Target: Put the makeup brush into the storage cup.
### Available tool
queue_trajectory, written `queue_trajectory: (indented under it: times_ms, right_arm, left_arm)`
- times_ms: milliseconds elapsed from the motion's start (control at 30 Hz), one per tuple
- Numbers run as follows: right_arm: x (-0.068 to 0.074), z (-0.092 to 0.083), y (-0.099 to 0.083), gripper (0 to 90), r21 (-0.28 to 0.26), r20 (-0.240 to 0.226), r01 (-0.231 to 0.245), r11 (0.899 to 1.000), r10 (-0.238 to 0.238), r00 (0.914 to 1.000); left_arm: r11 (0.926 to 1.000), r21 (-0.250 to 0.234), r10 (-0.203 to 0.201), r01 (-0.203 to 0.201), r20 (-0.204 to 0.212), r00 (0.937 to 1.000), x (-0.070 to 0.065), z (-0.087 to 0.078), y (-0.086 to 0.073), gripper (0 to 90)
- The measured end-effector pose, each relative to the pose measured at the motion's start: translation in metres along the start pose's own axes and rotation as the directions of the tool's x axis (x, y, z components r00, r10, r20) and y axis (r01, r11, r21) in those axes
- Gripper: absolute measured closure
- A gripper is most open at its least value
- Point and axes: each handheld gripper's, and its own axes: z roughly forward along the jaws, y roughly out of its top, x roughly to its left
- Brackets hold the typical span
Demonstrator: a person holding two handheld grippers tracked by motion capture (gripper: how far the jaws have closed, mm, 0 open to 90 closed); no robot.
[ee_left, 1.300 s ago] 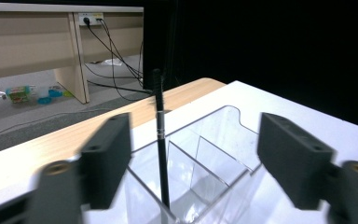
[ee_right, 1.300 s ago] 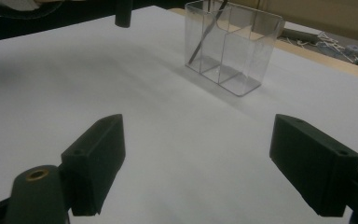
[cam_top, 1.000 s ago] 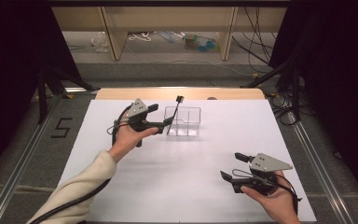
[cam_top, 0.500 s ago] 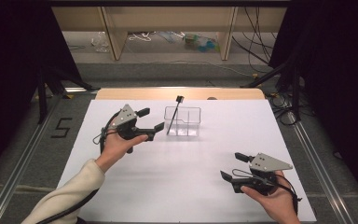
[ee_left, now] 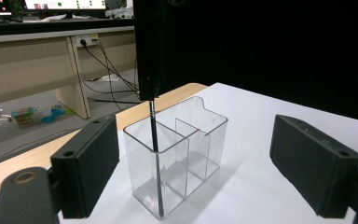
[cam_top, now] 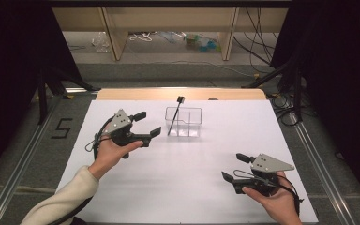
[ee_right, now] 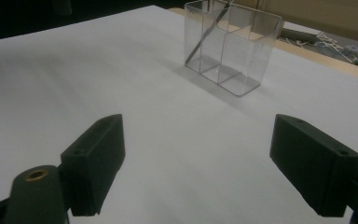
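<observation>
A "5" (cam_top: 63,127) is marked on the floor left of the desk (cam_top: 178,164). Your brush (cam_top: 174,116) stands in the left compartment of the clear organiser (cam_top: 183,121), leaning, its dark head up and toward the far side. Your left hand-held gripper (cam_top: 147,123) sits just left of the organiser and your right hand-held gripper (cam_top: 234,168) near-right, both with jaws apart and empty.

Number: a dark "5" (cam_top: 63,127) marked on the grey floor (cam_top: 37,154), left of the bench (cam_top: 178,168), in the high view.
Screen: a monitor (ee_left: 65,3) at the top edge of the left gripper view shows small marks, too small to read.
</observation>
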Motion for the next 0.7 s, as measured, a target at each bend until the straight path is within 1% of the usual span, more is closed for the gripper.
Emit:
queue_trajectory:
  times_ms: [267, 300, 400, 467, 500, 533, 600, 700]
  right_arm:
    - [0.0, 0.0, 0.0, 19.1, 0.002, 0.004, 0.001, 1.0, -0.001, 1.0]
    - [0.0, 0.0, 0.0, 19.1, 0.004, 0.005, 0.001, 1.0, -0.001, 1.0]
    - [0.0, 0.0, 0.0, 19.1, 0.002, 0.007, 0.002, 1.0, -0.002, 1.0]
    - [0.0, 0.0, 0.0, 19.1, 0.002, 0.006, 0.0, 1.0, 0.0, 1.0]
    - [0.0, 0.0, 0.0, 19.1, 0.002, 0.005, -0.001, 1.0, 0.001, 1.0]
    - [0.0, 0.0, 0.0, 19.1, 0.002, 0.005, -0.001, 1.0, 0.001, 1.0]
    - [0.0, 0.0, 0.0, 19.1, 0.002, 0.005, -0.001, 1.0, 0.001, 1.0]
    - [0.0, 0.0, 0.0, 19.1, 0.002, 0.005, -0.001, 1.0, 0.001, 1.0]
  left_arm:
    - [1.0, -0.01, -0.001, 0.001, 0.002, 1.0, -0.005, -0.012, -0.001, 15.8]
    - [0.9999, -0.012, 0.005, -0.005, 0.007, 1.0, -0.006, -0.013, -0.001, 15.8]
    - [0.9999, -0.015, 0.001, -0.001, 0.003, 1.0, -0.007, -0.016, -0.001, 15.8]
    - [0.9998, -0.015, 0.01, -0.01, 0.001, 0.9999, -0.008, -0.019, -0.001, 15.8]
    - [0.9998, -0.019, 0.004, -0.004, 0.0, 1.0, -0.009, -0.02, -0.001, 15.8]
    - [0.9997, -0.02, 0.016, -0.016, 0.004, 0.9999, -0.009, -0.021, -0.001, 15.8]
    - [0.9997, -0.023, 0.007, -0.007, 0.002, 1.0, -0.01, -0.023, -0.002, 15.8]
    - [0.9997, -0.022, 0.009, -0.009, 0.003, 1.0, -0.012, -0.027, -0.003, 15.8]
